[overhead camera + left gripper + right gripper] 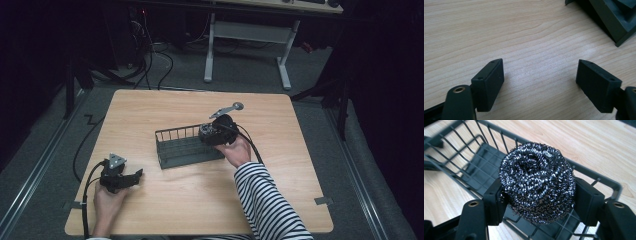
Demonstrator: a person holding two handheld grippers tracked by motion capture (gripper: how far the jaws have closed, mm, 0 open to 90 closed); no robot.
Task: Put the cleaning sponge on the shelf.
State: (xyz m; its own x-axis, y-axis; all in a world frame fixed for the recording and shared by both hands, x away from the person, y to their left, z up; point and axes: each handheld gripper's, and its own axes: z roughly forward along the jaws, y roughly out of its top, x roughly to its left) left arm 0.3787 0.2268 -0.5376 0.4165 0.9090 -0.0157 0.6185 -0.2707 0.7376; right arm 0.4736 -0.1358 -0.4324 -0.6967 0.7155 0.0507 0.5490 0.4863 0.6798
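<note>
1 steel scourer (537, 182), 1 wire basket (170, 150), 2 claws

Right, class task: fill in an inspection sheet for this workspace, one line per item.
Surface: light wooden table.
Job's things: dark wire basket near the middle; steel wool scourer held above its right end.
Clutter: nothing seen.
Grippers: left gripper open, over bare wood at the near left; right gripper shut on the scourer.
Cables: one trails from each gripper; more lie on the floor behind.
Surroundings: grey floor, white desk frame beyond, dark room.
</note>
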